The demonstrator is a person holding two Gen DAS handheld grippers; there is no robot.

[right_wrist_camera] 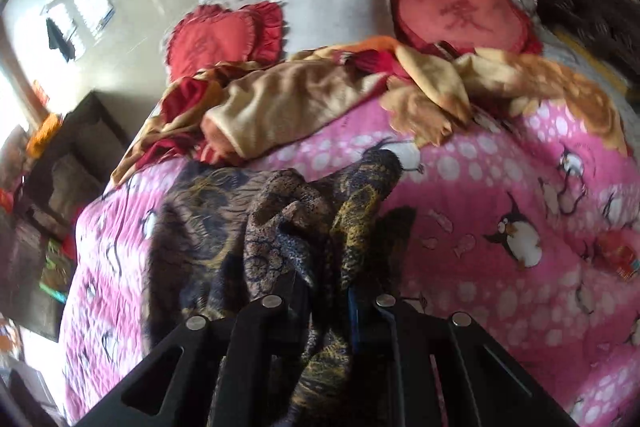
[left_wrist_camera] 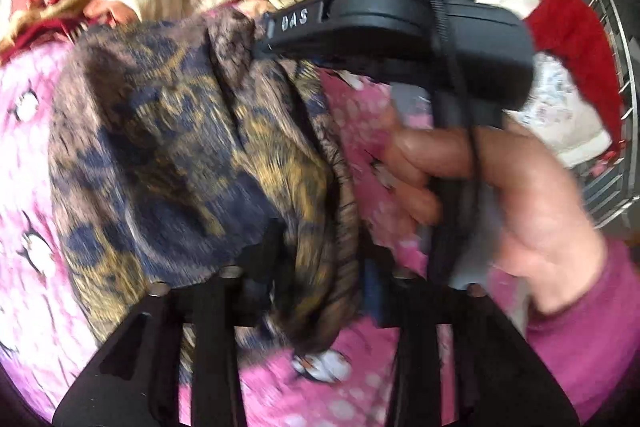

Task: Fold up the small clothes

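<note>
The patterned brown-and-navy garment [left_wrist_camera: 192, 147] is pinched at separate edges by the left gripper [left_wrist_camera: 316, 307] and the right gripper [right_wrist_camera: 328, 291] — both pressed together on cloth. It hangs bunched over the pink penguin bedspread [right_wrist_camera: 500, 187]; the held edges are best drawn apart and laid flat before creasing.

Garment [right_wrist_camera: 288, 227] on bedspread [right_wrist_camera: 500, 187] (pillows [right_wrist_camera: 336, 11] behind).

Thin woven cloth on the garment [right_wrist_camera: 280, 227], brown-gold-navy print, crinkly and matt, bunched right between the right gripper [right_wrist_camera: 328, 291] fingers. Same crinkly weave draped over the left gripper [left_wrist_camera: 316, 279]. Matt black plastic on both grippers, dull metal bolt heads on top. Soft fleecy quilt [right_wrist_camera: 500, 187] underneath, pink, matt. Slightly shiny satin-looking blanket [right_wrist_camera: 288, 107] further ahead. Frilly red cloth cushions [right_wrist_camera: 460, 15] beyond that. Bare shiny metal wire on the rack [left_wrist_camera: 612, 39] off to the right of the left gripper. Fuzzy red cloth [left_wrist_camera: 576, 39] on it.
</note>
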